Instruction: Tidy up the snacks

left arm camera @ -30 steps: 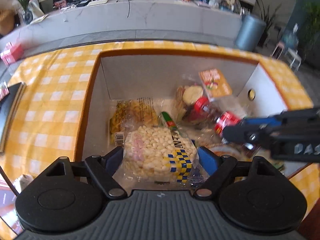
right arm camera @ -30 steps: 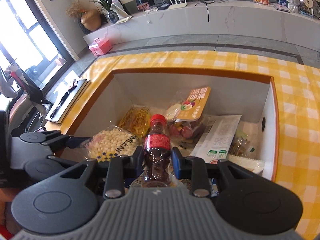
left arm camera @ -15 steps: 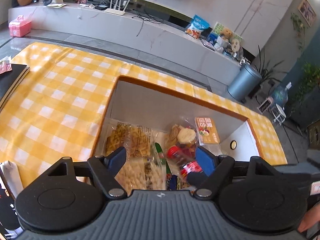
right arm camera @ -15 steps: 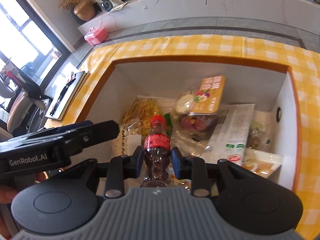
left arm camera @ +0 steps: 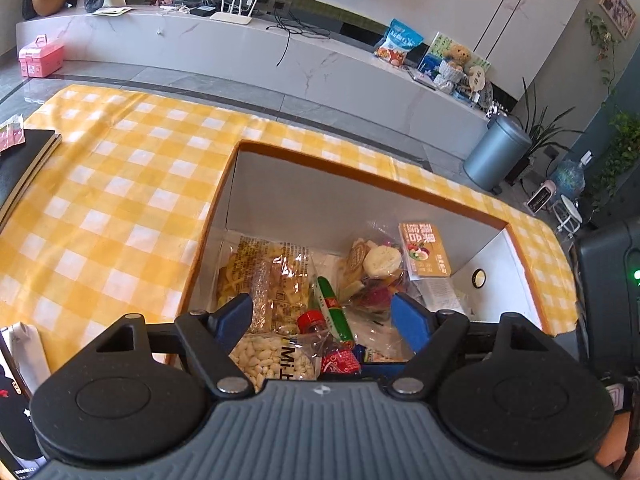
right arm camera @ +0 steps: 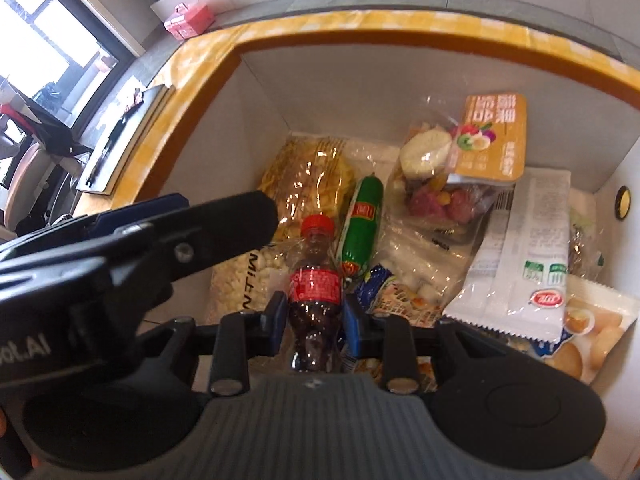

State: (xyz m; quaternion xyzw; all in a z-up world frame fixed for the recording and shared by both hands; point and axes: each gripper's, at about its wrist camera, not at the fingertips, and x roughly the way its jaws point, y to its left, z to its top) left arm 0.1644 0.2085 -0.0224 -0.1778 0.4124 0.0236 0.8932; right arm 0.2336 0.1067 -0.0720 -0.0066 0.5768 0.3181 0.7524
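A white box with an orange rim (left arm camera: 360,178) holds several snacks. My right gripper (right arm camera: 314,318) is shut on a small cola bottle (right arm camera: 316,280) with a red cap, low inside the box; the bottle also shows in the left wrist view (left arm camera: 320,328). My left gripper (left arm camera: 322,316) is open and empty above the box's near edge; its arm (right arm camera: 132,248) crosses the right wrist view. Below lie a bag of white puffed pieces (left arm camera: 268,360), a yellow chip bag (right arm camera: 312,176), a green sausage (right arm camera: 360,220) and a dried-fruit bag with an orange label (right arm camera: 472,156).
The box sits on a yellow checked tablecloth (left arm camera: 112,200). A white sachet (right arm camera: 528,248) and a biscuit bag (right arm camera: 592,332) lie at the box's right. A black notebook (left arm camera: 20,160) is at the table's left edge. A marble counter (left arm camera: 240,48) stands behind.
My left gripper let go of the puffed-pieces bag, which now lies in the box, and rose back. My right gripper moved lower into the box with the cola bottle.
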